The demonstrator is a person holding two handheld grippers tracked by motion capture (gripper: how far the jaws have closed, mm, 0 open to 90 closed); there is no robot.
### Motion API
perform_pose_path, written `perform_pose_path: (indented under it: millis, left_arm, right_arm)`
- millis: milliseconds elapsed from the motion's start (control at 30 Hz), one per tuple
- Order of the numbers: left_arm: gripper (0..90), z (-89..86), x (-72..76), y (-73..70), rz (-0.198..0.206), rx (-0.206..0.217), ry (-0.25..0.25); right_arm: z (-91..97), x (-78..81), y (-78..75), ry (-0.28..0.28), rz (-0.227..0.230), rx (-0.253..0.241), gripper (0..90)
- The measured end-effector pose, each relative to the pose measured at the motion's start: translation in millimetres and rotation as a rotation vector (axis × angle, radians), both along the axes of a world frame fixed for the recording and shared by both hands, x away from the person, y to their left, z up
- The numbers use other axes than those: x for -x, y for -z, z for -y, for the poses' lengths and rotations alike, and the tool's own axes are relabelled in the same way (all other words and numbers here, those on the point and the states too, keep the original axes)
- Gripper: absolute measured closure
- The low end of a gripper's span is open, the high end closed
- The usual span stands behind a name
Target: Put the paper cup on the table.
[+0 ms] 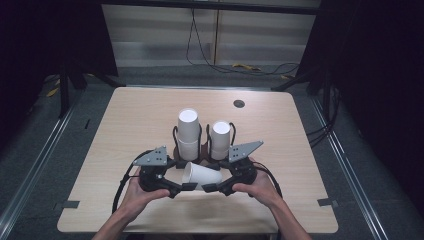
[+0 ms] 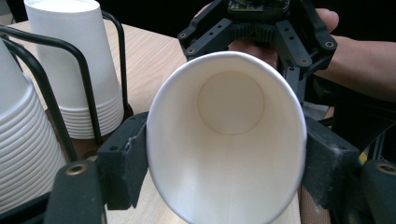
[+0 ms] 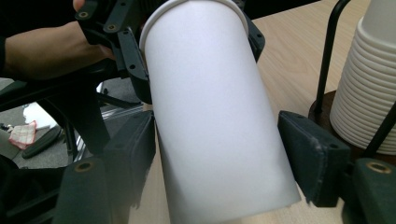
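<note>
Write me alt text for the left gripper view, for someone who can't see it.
A white paper cup lies on its side, mouth toward the camera, gripped at the rim by the left hand-held gripper. The right hand-held gripper sits behind its base; stacked cups stand in a black wire holder at left.

The cup point(image 2: 226, 140) looks like matt white paper, smooth inside and out, with a thin rolled rim. The stacked cups point(image 2: 74, 70) share that paper finish. Their holder point(image 2: 86, 79) is thin black wire, faintly glossy, on a dark wooden base. The tabletop point(image 1: 140, 120) is pale wood-grain laminate, smooth. Both grippers' jaws are matt black plastic; their pads point(image 3: 310, 154) look rubbery, scuffed and dusty.
</note>
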State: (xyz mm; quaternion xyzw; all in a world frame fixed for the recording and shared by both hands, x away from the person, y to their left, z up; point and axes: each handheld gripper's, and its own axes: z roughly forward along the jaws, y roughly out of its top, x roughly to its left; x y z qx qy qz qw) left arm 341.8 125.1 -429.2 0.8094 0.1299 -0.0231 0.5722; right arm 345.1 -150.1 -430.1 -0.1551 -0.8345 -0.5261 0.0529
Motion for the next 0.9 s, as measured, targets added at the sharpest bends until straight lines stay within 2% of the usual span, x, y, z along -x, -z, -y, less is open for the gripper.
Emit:
perform_pose_path:
  millis: [233,367,433,600,800,900]
  left_arm:
    - [27.7,-2.0,-0.3,-1.1,0.007,-0.020,-0.022]
    - [27.4,-5.8,-1.8,-1.5,0.000,-0.002,-0.036]
    - [27.3,-7.0,-2.2,-1.7,0.003,-0.009,-0.038]
    - [27.2,-11.0,-2.7,-2.7,0.010,-0.028,-0.054]
    - [27.1,-15.0,-2.8,-4.2,0.003,-0.032,-0.068]
    - [27.1,-17.9,-2.6,-5.2,0.006,-0.045,-0.077]
  right_arm:
    - [-1.0,0.9,0.0,0.017,0.002,0.014,21.2]
    - [1.0,0.5,-0.4,0.042,0.020,0.034,19.0]
    - [2.0,0.5,-0.6,0.056,0.018,0.034,16.7]
    - [5.0,1.2,-2.6,0.086,0.032,0.028,15.4]
    - [8.7,1.5,-5.3,0.107,0.032,0.009,14.6]
    - [10.1,2.1,-6.1,0.116,0.040,0.024,14.4]
